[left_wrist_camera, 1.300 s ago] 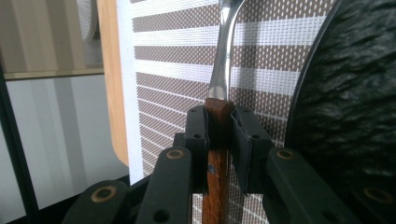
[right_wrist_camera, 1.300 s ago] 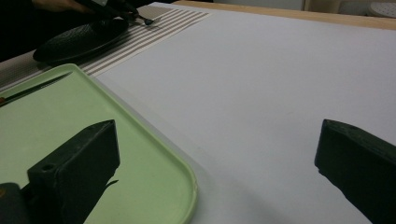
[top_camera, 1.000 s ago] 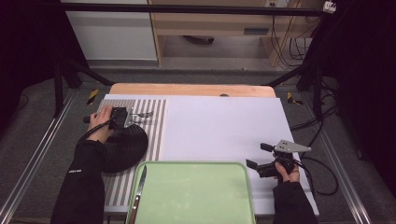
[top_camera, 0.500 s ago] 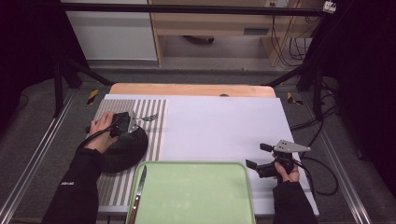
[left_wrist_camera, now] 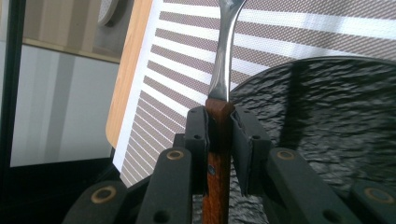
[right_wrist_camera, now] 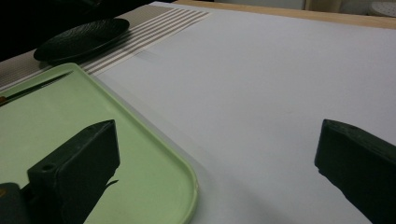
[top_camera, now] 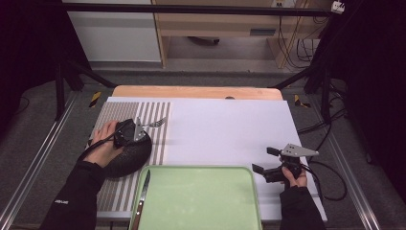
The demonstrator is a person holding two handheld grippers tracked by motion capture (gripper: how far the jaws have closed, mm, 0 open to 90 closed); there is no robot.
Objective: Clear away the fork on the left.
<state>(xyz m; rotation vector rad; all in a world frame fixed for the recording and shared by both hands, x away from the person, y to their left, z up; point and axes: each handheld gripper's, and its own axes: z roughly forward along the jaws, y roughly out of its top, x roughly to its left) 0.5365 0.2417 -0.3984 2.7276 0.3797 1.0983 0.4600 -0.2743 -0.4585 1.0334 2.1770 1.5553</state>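
My left gripper [top_camera: 140,129] is shut on the wooden handle of a fork [top_camera: 156,123] and holds it over the far edge of a black plate [top_camera: 125,159]. In the left gripper view the pads [left_wrist_camera: 196,135] clamp the brown handle of the fork [left_wrist_camera: 218,116], and its steel neck points away over the striped placemat [left_wrist_camera: 177,60] beside the black plate [left_wrist_camera: 327,121]. My right gripper [top_camera: 265,159] rests low at the right of a green tray [top_camera: 206,201], open with nothing in it. In the right gripper view its jaws stand wide apart around my right gripper [right_wrist_camera: 215,163].
A knife [top_camera: 142,194] lies along the green tray's left side, also seen as the knife [right_wrist_camera: 32,88] on the green tray [right_wrist_camera: 182,182]. A white sheet [top_camera: 225,129] covers the table's middle and right. The wooden table edge [top_camera: 191,92] runs along the back.
My left hand has carried the fork to the right and a little upward, from the placement's left part to above the black plate's far rim. The right hand has stayed put.
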